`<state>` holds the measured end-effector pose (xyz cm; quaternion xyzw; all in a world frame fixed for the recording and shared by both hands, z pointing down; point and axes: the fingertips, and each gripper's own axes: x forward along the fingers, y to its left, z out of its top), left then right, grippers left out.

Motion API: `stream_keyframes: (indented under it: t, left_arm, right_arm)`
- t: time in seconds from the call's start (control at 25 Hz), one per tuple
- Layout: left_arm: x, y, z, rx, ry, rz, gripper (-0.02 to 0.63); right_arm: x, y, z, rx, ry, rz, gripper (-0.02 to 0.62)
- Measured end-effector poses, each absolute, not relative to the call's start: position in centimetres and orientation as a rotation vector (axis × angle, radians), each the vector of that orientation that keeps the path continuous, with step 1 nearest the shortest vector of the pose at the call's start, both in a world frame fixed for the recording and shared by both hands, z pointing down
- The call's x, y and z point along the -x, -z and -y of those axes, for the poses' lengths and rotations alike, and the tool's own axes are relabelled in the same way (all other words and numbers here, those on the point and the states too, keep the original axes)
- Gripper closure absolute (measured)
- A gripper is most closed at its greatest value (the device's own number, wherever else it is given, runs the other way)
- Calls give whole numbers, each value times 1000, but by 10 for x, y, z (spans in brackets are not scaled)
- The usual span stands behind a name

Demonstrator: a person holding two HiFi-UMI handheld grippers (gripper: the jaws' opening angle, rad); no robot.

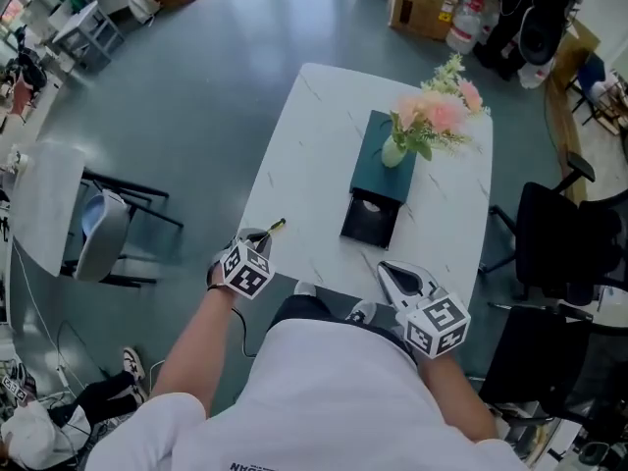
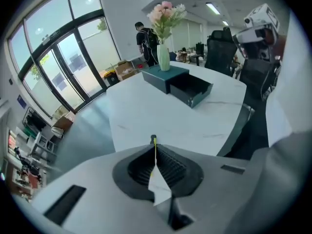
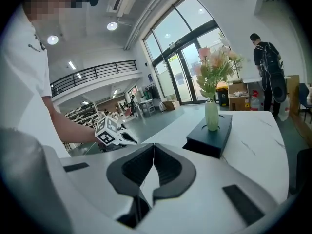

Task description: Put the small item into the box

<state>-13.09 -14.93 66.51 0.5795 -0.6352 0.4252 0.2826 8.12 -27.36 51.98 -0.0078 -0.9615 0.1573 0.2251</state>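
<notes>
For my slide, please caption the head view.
Left gripper holds a thin yellow stick at the white table; dark teal box sits open.

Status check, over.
Left gripper shut on small item. Right gripper shut, empty. Box drawer open, vase on top. Nothing in the way.

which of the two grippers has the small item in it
The left gripper: a thin yellow item is pinched between its shut jaws. The right gripper is shut with nothing between its jaws.
</notes>
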Motion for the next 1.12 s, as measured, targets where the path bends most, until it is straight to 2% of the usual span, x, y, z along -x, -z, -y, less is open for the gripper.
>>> stream_keyframes:
  t: [0.36,0.44,0.48,0.8,0.88,1.12]
  left_arm:
    - [148,-701,132,-1532,-1157,1535,582]
    - [149,-714,129,-1551,-1185,1464,485]
    - [151,-720,127,-1551,-1202,1446,464]
    - [159,-739,121,-1570,-1118,1311,469]
    - [155,-739,121,-1603,-1122,1243,508]
    - [155,-739,121,-1615,-1083,1136,540]
  right_arm:
    - [-47,-512,266,-4,-429,2635,580]
    - [-39,-513,263,-16,-423,2629,580]
    - [-35,-514,262,-22,-421,2626,580]
    - [-21,-517,256,-103,-415,2611,580]
    - [-18,-516,257,-129,-423,2613,580]
    - [-11,-514,247,-169,-415,2615,580]
